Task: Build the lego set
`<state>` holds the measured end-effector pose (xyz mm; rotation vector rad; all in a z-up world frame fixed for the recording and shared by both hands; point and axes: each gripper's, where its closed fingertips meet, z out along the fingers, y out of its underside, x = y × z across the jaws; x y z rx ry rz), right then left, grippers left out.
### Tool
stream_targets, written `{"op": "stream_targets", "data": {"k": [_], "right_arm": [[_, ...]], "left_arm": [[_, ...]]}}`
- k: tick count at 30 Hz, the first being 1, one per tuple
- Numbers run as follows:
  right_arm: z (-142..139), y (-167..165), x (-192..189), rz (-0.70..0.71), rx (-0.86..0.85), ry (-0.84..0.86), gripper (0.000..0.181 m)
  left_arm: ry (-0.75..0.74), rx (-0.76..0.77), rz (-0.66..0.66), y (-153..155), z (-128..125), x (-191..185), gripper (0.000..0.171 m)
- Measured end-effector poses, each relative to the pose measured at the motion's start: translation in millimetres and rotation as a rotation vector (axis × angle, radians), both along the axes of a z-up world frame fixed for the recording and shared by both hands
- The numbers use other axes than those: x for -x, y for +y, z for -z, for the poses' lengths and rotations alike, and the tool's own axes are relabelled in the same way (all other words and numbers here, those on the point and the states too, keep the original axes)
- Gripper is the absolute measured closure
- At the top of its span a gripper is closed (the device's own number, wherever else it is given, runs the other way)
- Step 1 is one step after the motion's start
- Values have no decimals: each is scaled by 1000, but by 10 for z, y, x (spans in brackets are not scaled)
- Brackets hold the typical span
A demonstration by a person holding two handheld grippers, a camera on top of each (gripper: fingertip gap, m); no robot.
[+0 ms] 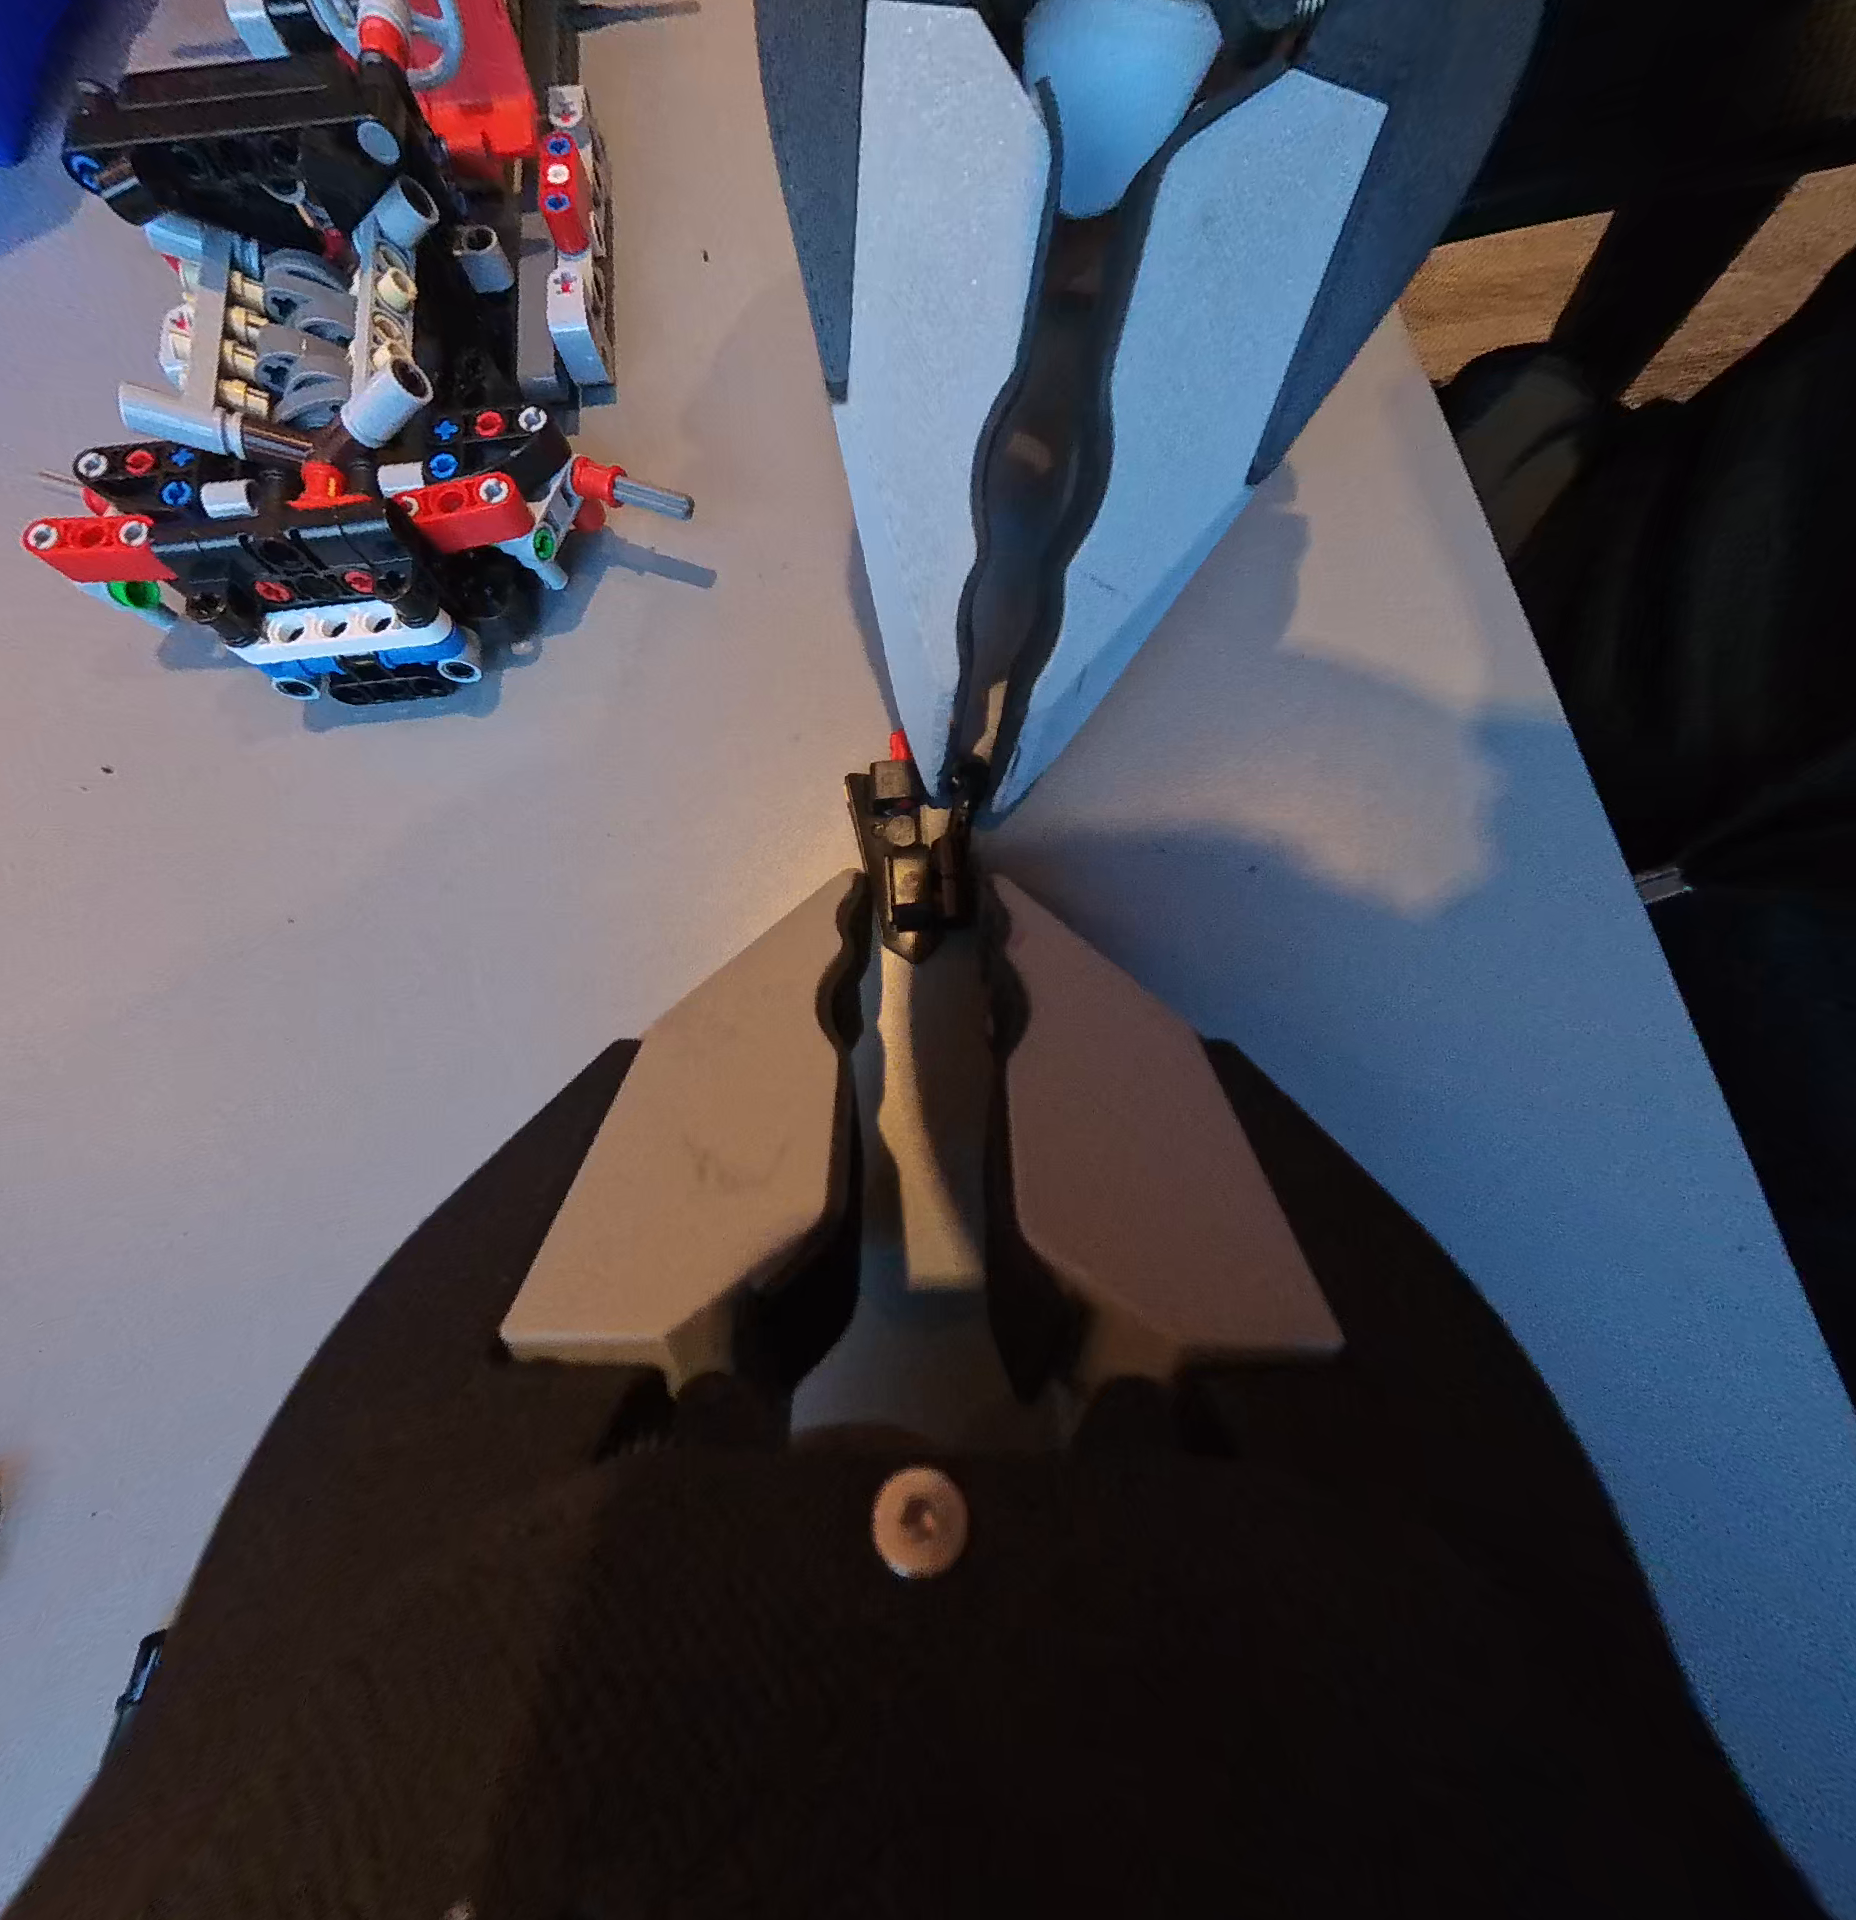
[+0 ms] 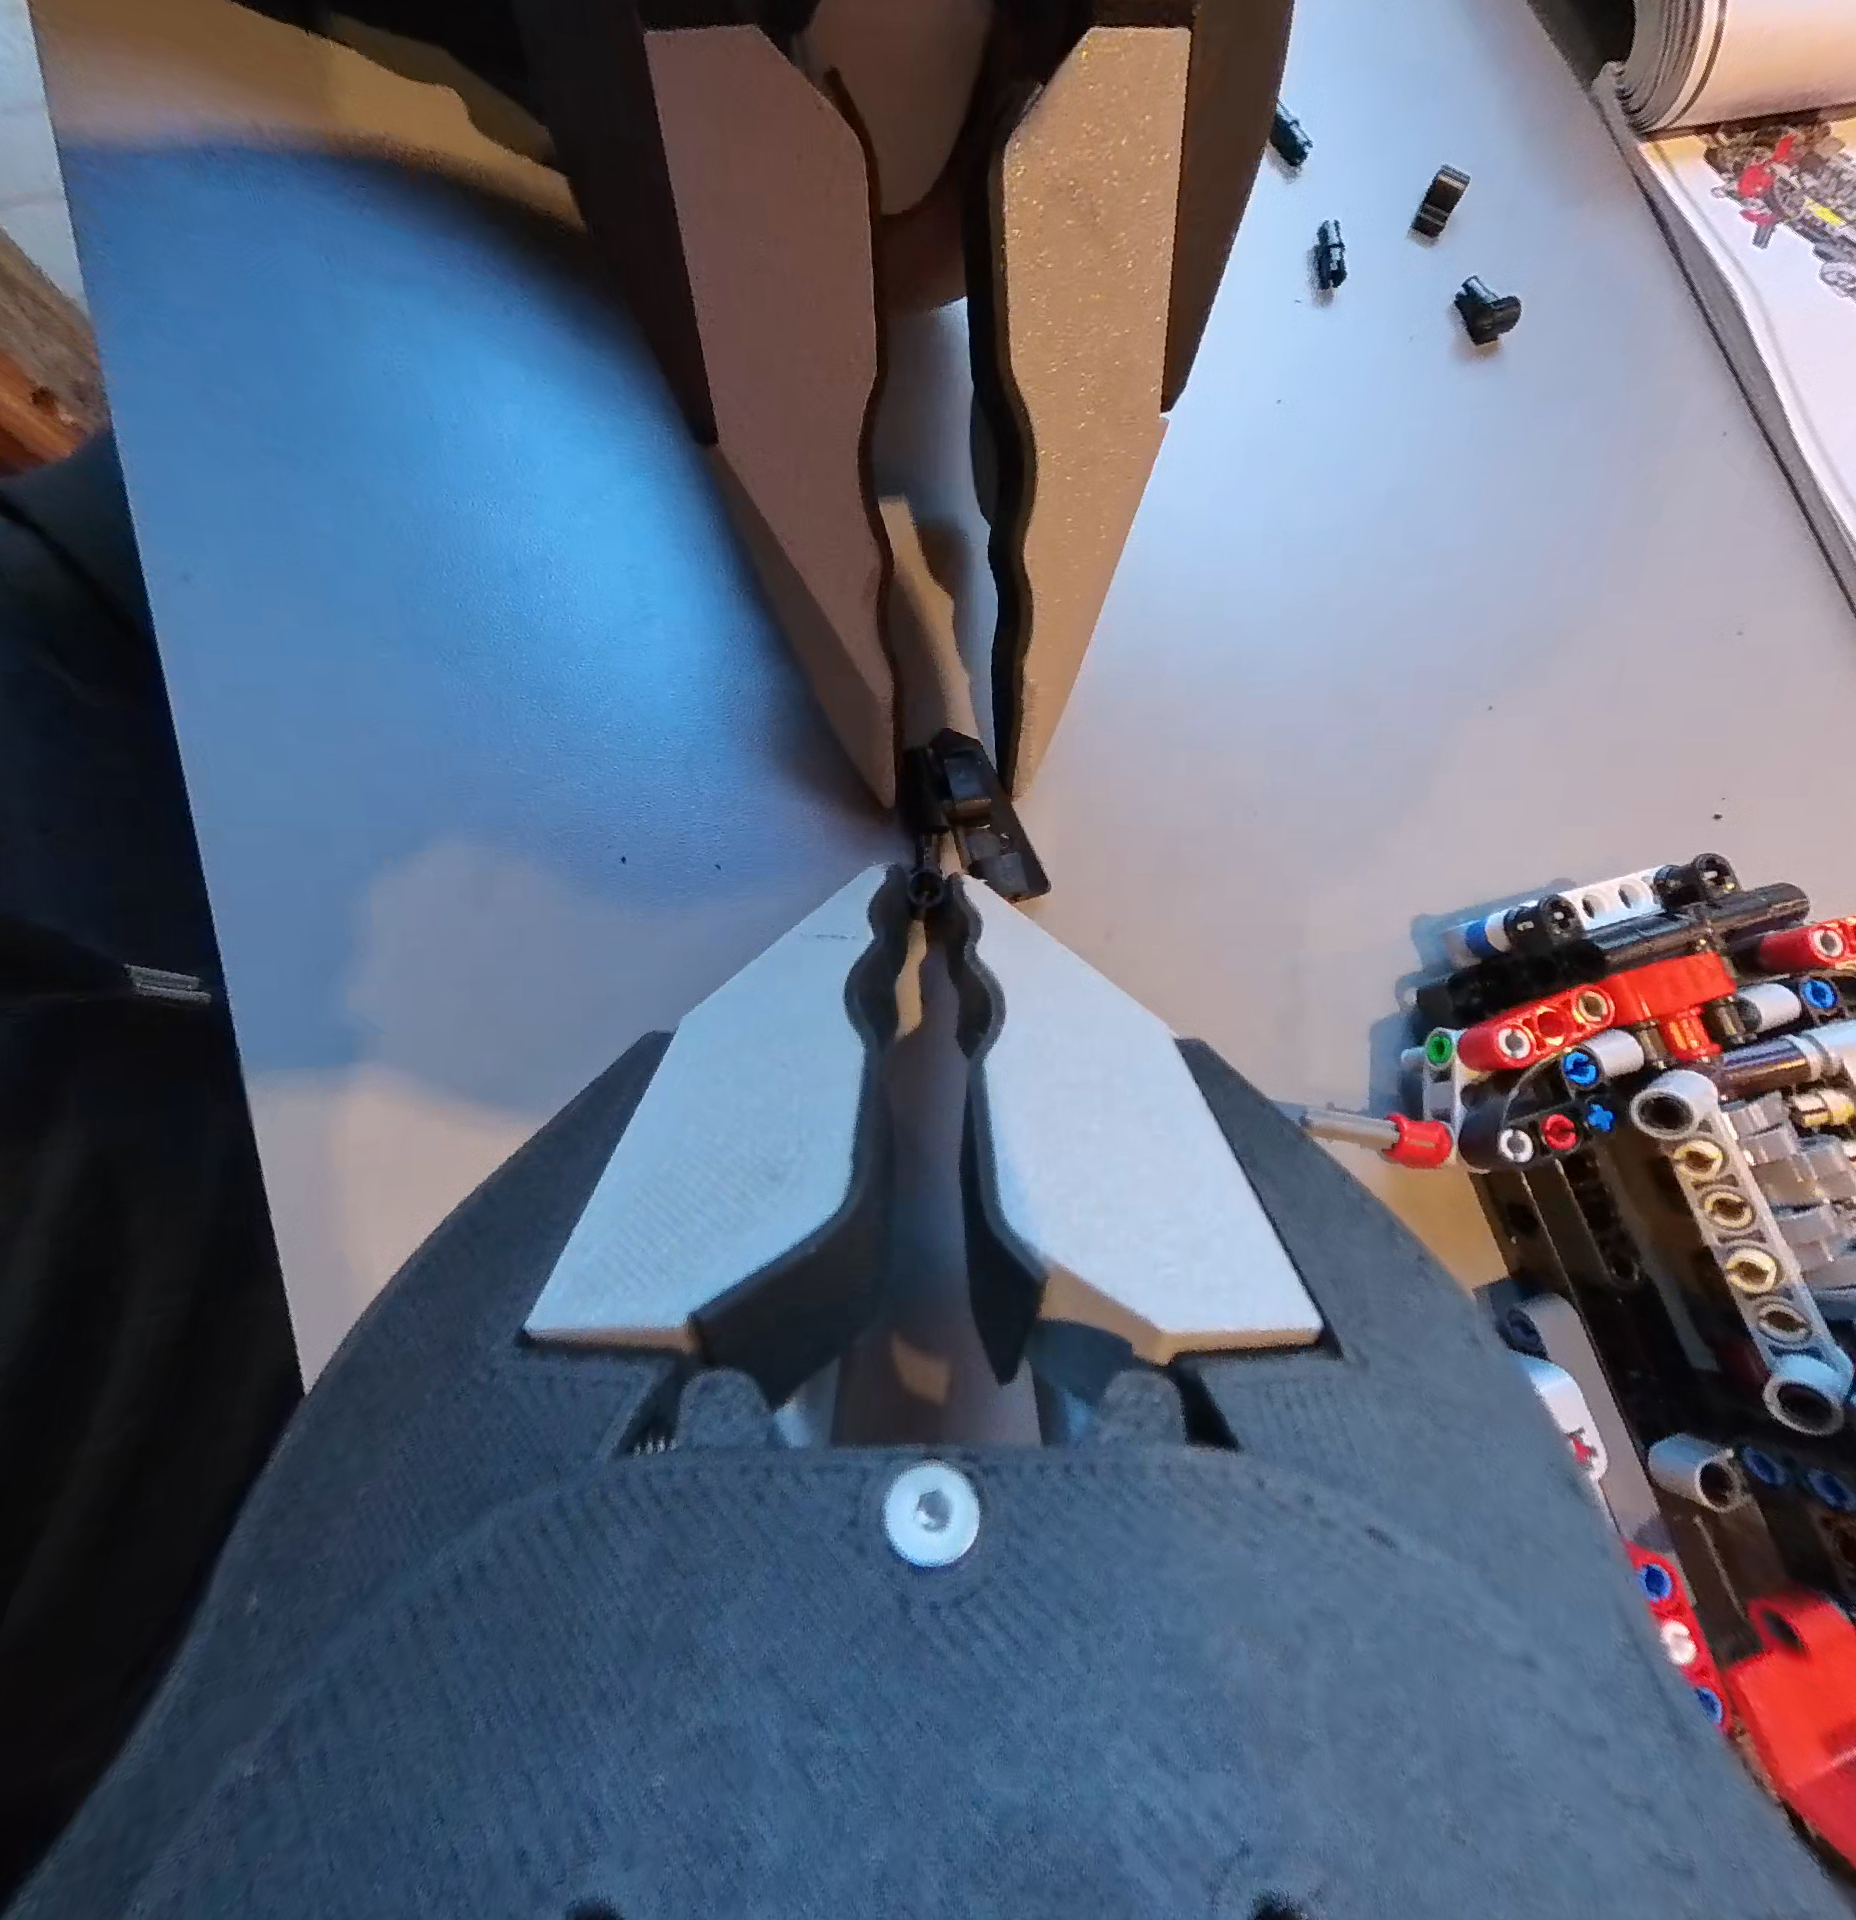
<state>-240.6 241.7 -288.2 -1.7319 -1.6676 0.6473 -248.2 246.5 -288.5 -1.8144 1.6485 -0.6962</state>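
Right now the two tongs meet tip to tip above the pale table (image 1: 384,1039). The left gripper (image 1: 919,914) is clenched on a small black piece (image 1: 908,873) that carries a red peg at its far end. The right gripper (image 2: 929,899) faces it, pinched tight on a tiny black pin (image 2: 926,888) that sits right against the black piece. Both tongs hold their parts just over the table near its edge. The half-built model (image 1: 311,343), black, red, grey and blue, stands on the table well apart from them. Beyond the left gripper a few loose black pins (image 2: 1423,239) lie near an open instruction booklet (image 2: 1797,260).
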Motion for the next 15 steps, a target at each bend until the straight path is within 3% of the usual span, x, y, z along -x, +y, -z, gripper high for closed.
{"op": "stream_targets", "data": {"k": [15], "right_arm": [[-3,15,14,-8,-214,-42,177]], "left_arm": [[-2,-35,17,-6,-1,-9,156]]}}
